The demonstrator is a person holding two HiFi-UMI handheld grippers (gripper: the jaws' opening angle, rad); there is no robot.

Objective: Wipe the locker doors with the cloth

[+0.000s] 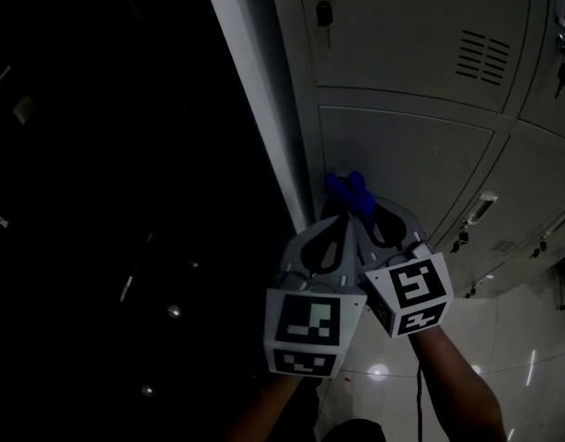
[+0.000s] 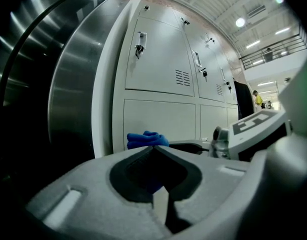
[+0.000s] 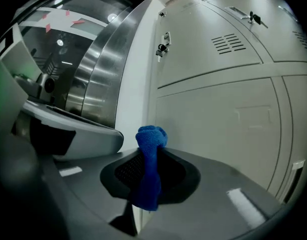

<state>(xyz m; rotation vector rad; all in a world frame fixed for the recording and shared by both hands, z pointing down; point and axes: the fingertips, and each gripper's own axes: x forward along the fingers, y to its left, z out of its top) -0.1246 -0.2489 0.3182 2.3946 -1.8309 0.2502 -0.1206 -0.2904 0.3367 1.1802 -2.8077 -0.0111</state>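
The blue cloth (image 3: 149, 156) is clamped upright between the jaws of my right gripper (image 3: 150, 151), with a bunched end sticking out past the tips. My left gripper (image 2: 153, 147) is shut, pressed close beside the right one. The cloth (image 2: 146, 139) shows just beyond its tips. In the head view both grippers converge, left gripper (image 1: 341, 217) and right gripper (image 1: 359, 212), with the cloth (image 1: 348, 190) against the left edge of a grey lower locker door (image 1: 411, 164).
An upper locker door (image 1: 411, 35) has a vent and a key hanging in its lock (image 1: 326, 5). More lockers continue to the right. A curved steel column (image 2: 68, 84) stands left of the white locker side panel (image 1: 264, 109). Glossy floor (image 1: 503, 339) lies below.
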